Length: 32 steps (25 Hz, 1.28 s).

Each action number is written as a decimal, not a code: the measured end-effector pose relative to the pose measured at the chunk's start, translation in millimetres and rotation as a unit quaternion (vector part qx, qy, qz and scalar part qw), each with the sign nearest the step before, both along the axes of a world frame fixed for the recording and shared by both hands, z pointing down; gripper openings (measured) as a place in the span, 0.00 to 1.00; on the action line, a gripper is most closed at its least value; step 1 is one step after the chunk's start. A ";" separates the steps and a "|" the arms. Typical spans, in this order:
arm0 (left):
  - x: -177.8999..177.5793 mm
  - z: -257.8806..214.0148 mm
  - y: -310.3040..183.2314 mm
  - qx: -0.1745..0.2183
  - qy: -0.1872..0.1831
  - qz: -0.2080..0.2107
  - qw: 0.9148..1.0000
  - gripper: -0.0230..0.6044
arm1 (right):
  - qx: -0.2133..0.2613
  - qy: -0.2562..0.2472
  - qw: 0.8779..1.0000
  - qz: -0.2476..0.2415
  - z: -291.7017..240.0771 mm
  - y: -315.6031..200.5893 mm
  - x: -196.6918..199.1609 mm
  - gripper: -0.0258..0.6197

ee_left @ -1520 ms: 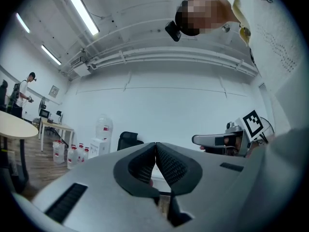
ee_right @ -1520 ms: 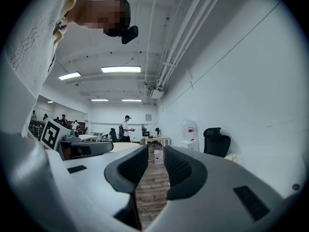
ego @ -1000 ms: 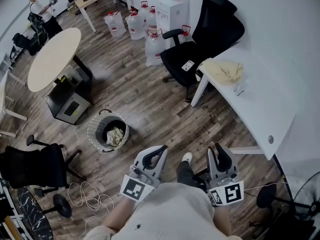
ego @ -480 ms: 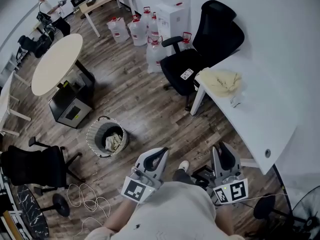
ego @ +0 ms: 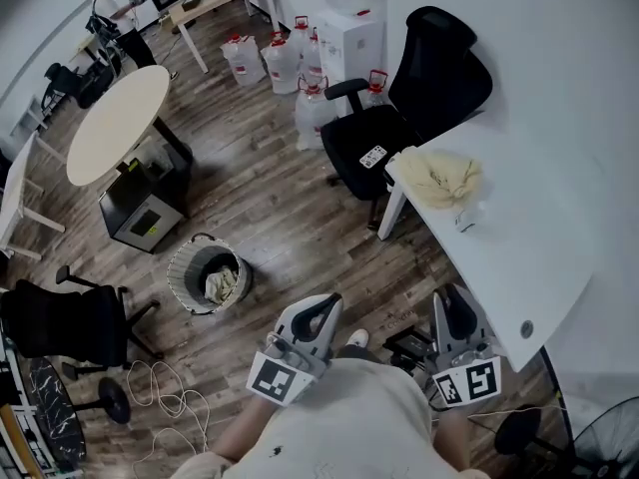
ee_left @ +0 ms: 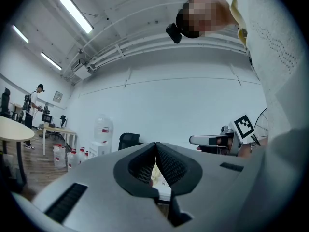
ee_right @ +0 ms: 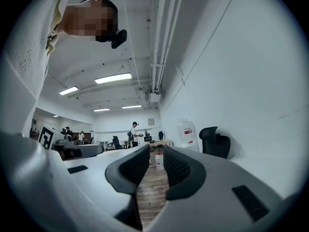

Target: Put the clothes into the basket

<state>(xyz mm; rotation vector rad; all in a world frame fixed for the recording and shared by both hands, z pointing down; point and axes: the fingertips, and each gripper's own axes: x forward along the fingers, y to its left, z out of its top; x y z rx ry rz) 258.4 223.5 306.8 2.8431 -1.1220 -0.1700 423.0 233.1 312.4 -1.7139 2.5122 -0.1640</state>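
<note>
Person has neared the table [ego: 539, 228]: yellow garment [ego: 439, 176] at one o'clock, basket [ego: 178, 267] holding a pale cloth [ego: 226, 283] at ten; left tongs [ego: 327, 302] tips together, right tongs [ego: 454, 297] slightly apart, closing, both empty, so next pickup likely.

No lettering can be read on anything.

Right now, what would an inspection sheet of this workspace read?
Surface: white desk, wooden floor.
Job's things: yellowish cloth on the desk; basket on the floor, with another cloth inside.
Clutter: water jugs, black office chair.
Grippers: left gripper shut, empty; right gripper jaws closing, nothing between them.
Cables: loose loops on the floor.
Surroundings: round table, person at the far end.
</note>
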 end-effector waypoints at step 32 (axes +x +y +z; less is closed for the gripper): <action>-30.4 18.4 -243.0 -0.015 0.008 0.099 0.995 0.07 | -0.030 0.059 0.994 0.089 15.2 -218.6 -31.1 0.21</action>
